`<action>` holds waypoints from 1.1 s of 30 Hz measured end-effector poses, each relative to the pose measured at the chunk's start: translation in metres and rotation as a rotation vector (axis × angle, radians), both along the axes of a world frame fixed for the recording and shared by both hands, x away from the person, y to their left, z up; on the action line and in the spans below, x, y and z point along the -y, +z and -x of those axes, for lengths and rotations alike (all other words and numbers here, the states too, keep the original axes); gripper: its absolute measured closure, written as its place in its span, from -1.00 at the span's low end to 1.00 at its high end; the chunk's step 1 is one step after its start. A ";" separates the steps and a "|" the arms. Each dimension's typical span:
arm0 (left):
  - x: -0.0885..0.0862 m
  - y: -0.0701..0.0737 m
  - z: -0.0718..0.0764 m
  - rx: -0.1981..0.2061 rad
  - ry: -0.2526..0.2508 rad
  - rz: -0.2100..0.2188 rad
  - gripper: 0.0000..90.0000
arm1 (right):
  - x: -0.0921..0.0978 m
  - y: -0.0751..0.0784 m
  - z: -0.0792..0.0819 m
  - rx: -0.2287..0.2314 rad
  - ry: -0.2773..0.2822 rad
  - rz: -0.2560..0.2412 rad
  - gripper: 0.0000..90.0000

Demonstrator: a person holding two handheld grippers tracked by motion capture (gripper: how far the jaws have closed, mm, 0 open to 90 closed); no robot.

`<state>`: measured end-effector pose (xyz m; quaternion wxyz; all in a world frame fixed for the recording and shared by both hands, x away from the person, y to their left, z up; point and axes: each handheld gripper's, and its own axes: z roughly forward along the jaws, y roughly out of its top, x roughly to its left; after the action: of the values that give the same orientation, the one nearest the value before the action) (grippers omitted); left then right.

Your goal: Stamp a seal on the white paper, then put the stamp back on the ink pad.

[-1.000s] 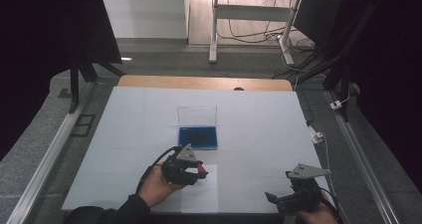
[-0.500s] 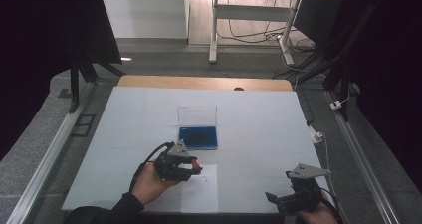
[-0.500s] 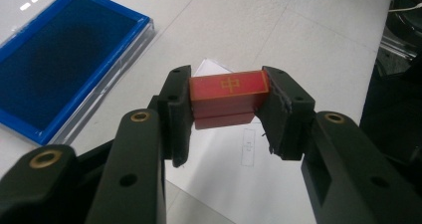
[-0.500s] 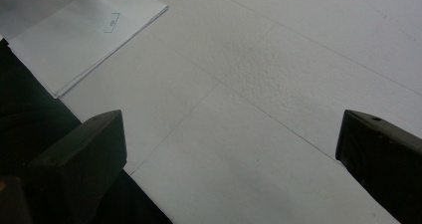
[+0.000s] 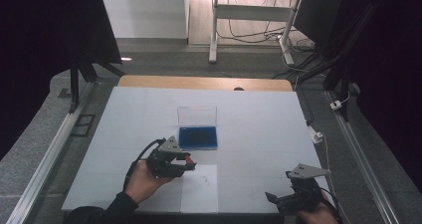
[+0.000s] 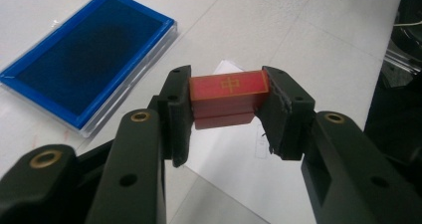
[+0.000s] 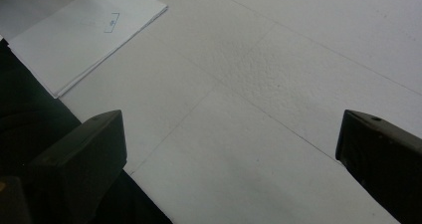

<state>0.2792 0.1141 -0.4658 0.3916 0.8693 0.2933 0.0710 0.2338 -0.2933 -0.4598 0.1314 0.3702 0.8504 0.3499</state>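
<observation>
Left gripper (image 6: 227, 115) has the red stamp block (image 6: 227, 98) clamped tight, right gripper (image 7: 229, 149) sits idle with jaws spread wide

In the left gripper view the block is squeezed end to end between the two black jaws, a gold character on its top face, and it hangs above the white sheet of paper (image 6: 244, 154) on the table (image 5: 259, 119); the blue ink pad (image 6: 79, 64) in its clear case lies just beyond, up and to the left. From the high view the left gripper (image 5: 186, 162) is near the front of the table, just short of the ink pad (image 5: 199, 137), and the right gripper (image 5: 278, 199) is well apart at the front right corner, holding nothing, over bare tabletop
</observation>
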 end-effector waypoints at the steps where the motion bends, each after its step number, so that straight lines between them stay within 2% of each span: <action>1: -0.001 0.000 0.000 0.000 0.004 0.006 0.28 | 0.000 0.000 0.000 0.001 0.001 0.002 -1.00; 23: -0.038 0.007 0.001 0.020 0.105 0.040 0.28 | 0.000 0.000 0.000 0.001 0.001 0.004 -1.00; 33: -0.039 0.007 -0.010 0.029 0.124 0.044 0.28 | -0.001 0.000 -0.001 -0.004 0.000 0.008 -1.00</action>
<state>0.2892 0.1527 -0.4592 0.4097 0.8395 0.3424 0.1009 0.2343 -0.2922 -0.4603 0.1312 0.3702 0.8521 0.3459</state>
